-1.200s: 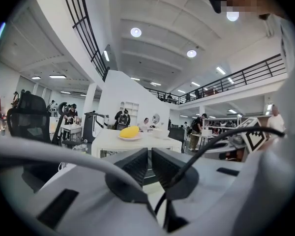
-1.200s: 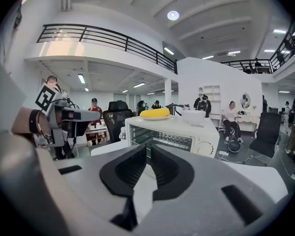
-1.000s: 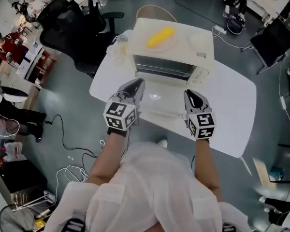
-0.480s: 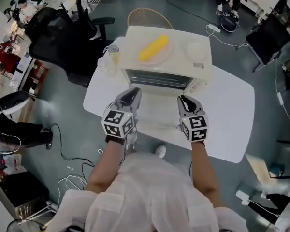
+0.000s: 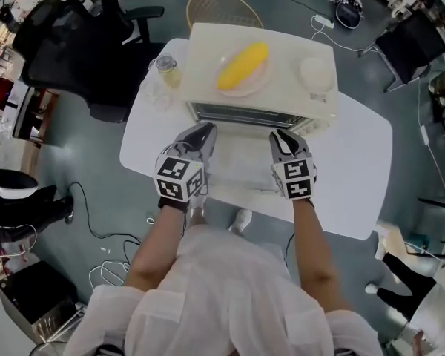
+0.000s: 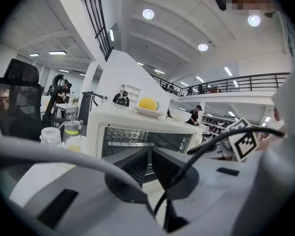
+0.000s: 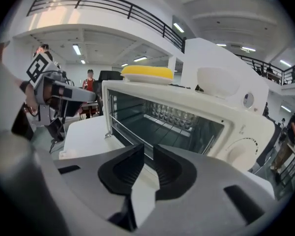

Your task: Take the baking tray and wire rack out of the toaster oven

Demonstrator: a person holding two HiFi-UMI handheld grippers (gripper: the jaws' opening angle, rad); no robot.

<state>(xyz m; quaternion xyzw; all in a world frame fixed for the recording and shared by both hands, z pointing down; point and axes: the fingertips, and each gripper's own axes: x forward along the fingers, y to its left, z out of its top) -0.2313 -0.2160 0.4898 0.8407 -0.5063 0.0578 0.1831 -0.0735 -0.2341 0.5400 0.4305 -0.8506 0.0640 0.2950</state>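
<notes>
Wire rack (image 7: 171, 134) clearest close-up, left hand-held gripper (image 6: 150, 150) closed, right hand-held gripper (image 7: 148, 147) opening, empty

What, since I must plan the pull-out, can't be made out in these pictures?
- Head view: the toaster oven hides its own cavity under its top, so neither rack nor tray shows.
- Right gripper view: the wire rack shows. The right gripper, its empty jaws just opening, covers the cavity floor, so a tray can't be told.
- Left gripper view: the shut left gripper and its cable cover the lower cavity.
</notes>
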